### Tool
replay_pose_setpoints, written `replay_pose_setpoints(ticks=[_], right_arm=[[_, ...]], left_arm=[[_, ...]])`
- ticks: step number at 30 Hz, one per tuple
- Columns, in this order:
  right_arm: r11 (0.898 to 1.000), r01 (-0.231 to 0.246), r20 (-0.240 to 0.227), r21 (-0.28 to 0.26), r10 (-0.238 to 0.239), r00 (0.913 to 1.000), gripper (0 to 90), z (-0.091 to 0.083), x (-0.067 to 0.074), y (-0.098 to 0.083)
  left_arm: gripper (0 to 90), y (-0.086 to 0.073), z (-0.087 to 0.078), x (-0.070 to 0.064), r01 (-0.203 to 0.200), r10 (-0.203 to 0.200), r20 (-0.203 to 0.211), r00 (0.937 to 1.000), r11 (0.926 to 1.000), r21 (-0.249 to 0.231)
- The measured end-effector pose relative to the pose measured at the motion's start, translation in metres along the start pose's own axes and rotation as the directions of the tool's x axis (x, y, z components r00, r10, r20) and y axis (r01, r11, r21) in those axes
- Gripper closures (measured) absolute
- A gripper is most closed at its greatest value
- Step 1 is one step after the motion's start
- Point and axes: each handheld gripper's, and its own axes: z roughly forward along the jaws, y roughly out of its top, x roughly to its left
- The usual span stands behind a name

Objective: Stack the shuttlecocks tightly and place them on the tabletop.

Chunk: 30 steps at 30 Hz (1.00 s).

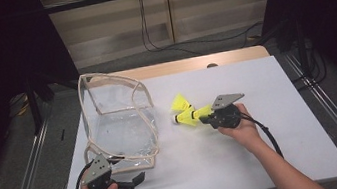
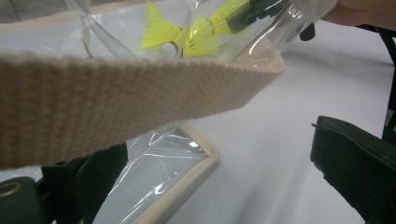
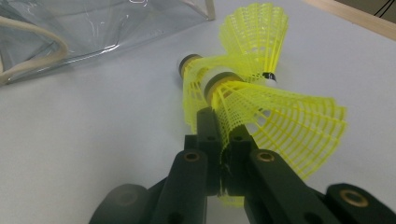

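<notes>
A: Right gripper view: right gripper (image 3: 223, 140) clamped on a yellow shuttlecock's (image 3: 280, 116) skirt, two more shuttlecocks (image 3: 254, 35) just ahead.

B: Left gripper (image 1: 136, 179)?

A: Jaws spread, nothing between; clear bag (image 1: 121, 127) just beside it.

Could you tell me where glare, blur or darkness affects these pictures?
High view: dark at both sides, the white table brightly lit. Left gripper view: the beige strap is close and soft, the clear bag glints. Right gripper view: the right tool blurs near the lens.
</notes>
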Motion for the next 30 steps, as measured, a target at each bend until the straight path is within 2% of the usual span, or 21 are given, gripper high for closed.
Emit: replay_pose_setpoints(ticks=[30], right_arm=[[1.0,-0.007,-0.003,0.001,0.007,1.0,88.2,0.0058,-0.003,-0.0014]], left_arm=[[3.9,-0.0004,0.0002,0.0001,-0.001,0.001,0.004,1.0,1.0,0.0]])
